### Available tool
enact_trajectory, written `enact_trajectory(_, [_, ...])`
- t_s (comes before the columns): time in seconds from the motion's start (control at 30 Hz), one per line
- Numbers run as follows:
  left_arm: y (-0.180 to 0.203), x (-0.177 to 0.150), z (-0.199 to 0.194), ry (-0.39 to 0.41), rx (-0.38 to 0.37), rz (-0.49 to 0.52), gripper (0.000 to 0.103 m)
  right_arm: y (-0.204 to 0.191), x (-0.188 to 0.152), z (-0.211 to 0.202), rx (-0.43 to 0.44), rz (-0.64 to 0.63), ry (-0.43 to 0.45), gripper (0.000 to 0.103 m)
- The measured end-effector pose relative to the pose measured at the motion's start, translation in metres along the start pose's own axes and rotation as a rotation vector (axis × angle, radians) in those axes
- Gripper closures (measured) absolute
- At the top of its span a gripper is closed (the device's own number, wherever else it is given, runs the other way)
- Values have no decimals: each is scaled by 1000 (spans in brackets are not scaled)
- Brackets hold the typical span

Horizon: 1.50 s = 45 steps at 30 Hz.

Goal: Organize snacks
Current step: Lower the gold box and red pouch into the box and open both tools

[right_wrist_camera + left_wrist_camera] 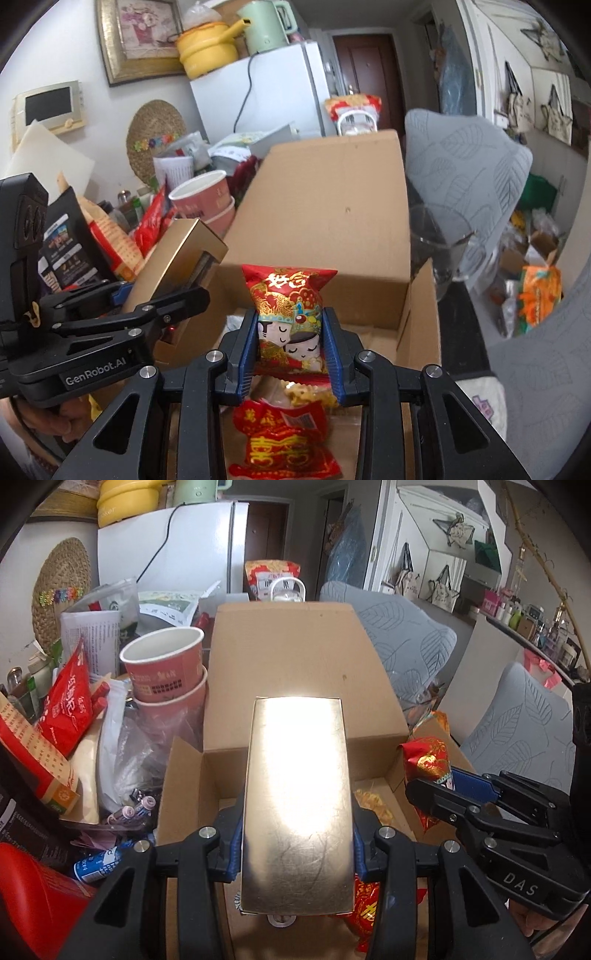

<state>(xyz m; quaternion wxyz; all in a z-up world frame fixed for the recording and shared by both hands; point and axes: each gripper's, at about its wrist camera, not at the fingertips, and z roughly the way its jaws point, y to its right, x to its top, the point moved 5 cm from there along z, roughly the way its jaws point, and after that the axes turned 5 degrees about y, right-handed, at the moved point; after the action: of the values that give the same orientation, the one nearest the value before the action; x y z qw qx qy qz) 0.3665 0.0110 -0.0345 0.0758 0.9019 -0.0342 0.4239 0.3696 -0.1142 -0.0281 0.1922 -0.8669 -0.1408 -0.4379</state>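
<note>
Left claw (297, 840) pinching gold box (297, 794), right claw (291, 354) pinching red packet (290, 306), over cardboard box (332, 206).

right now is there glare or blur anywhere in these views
Left wrist view: strong glare washes out the top of the gold box held in the left gripper; no print readable. Right wrist view: no glare, the red packet in the right gripper is sharp. Both views bend straight lines toward the edges.

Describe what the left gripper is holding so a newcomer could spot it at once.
Find the open cardboard box at centre. Over its left side, the left gripper clamps a long gold box. Nearby snacks are red printed pouches; this one is rigid, plain and shiny.
</note>
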Motion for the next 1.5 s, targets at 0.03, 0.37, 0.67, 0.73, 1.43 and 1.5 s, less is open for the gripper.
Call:
enact_trajectory(0.03, [2,-2,3,-12,2,5,59,2,-2,3,-7,-2,-13,71])
enact_trajectory(0.37, [8,-19,31,-102,51,64,59,8,-16,23,-102,-36,-117,70])
enact_trajectory(0.67, [6,-37,60,-230,99,69,59,9,-27,34,-179,-95,-171,70])
enact_trajectory(0.73, [6,-41,64,-242,111,74,57,11,-30,38,-202,-94,-191,70])
enact_trajectory(1.43, [11,-33,48,-227,118,53,50,3,-25,24,-165,-64,-183,55])
enact_trajectory(1.5, [11,-29,43,-211,115,54,50,3,-24,19,-164,-53,-176,53])
